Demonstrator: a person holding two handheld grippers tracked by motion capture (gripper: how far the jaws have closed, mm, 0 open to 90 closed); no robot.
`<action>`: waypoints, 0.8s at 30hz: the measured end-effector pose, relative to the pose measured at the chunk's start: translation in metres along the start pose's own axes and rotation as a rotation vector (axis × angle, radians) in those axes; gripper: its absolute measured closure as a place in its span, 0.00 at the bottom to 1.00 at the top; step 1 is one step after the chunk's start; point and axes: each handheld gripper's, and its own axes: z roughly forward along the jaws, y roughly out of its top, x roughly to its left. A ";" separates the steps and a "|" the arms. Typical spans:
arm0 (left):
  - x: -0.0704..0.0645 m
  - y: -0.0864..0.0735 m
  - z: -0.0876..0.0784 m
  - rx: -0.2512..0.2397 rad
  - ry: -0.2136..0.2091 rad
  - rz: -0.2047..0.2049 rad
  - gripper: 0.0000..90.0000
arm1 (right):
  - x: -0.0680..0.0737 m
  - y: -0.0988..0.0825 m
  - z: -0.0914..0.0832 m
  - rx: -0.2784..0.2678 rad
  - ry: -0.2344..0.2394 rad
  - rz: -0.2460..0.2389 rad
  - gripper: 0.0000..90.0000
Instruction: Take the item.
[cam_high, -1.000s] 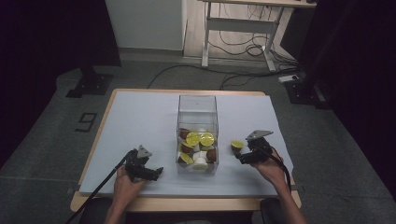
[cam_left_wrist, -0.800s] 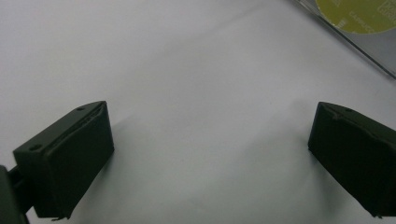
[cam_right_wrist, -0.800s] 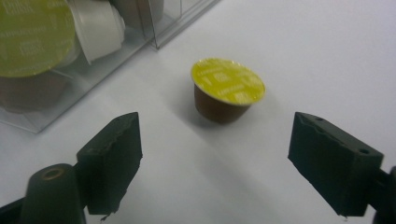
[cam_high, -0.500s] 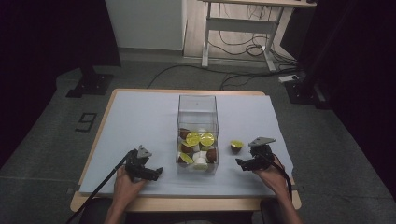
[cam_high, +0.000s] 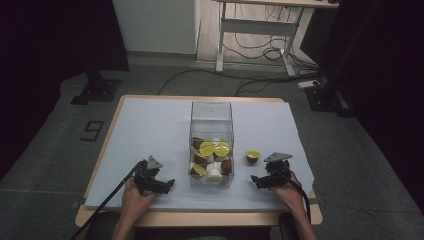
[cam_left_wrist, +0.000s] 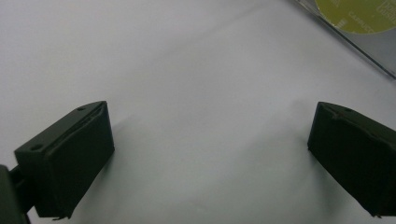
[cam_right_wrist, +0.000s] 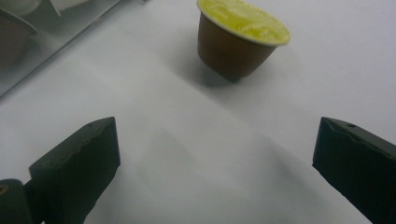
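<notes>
Right hand-held gripper (cam_high: 261, 181) is wide, jaws just been opening w/ nothing between them. The little brown cup w/ yellow lid (cam_right_wrist: 239, 38) sits on the counter (cam_high: 150, 125) just ahead, beside the clear box (cam_high: 212, 116). Left hand-held gripper (cam_high: 165, 186) is wide too, holding nothing.

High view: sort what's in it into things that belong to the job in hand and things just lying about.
In the job:
- capsule with a yellow lid, on the table
- clear box holding more capsules
- right gripper, jaws apart and just opened, nothing between them
- left gripper, jaws apart

Lying about:
- cables on the floor
- desk frame behind the table
</notes>
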 end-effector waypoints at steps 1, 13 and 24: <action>0.000 0.000 0.000 0.000 -0.001 -0.001 0.00 | 0.000 -0.001 0.002 0.003 0.002 0.003 0.00; 0.000 0.000 0.000 0.000 0.000 -0.002 0.00 | -0.002 -0.015 0.008 -0.042 0.030 0.030 0.00; -0.001 0.000 0.000 0.000 0.002 0.000 0.01 | -0.001 -0.017 0.008 -0.058 0.029 0.029 0.00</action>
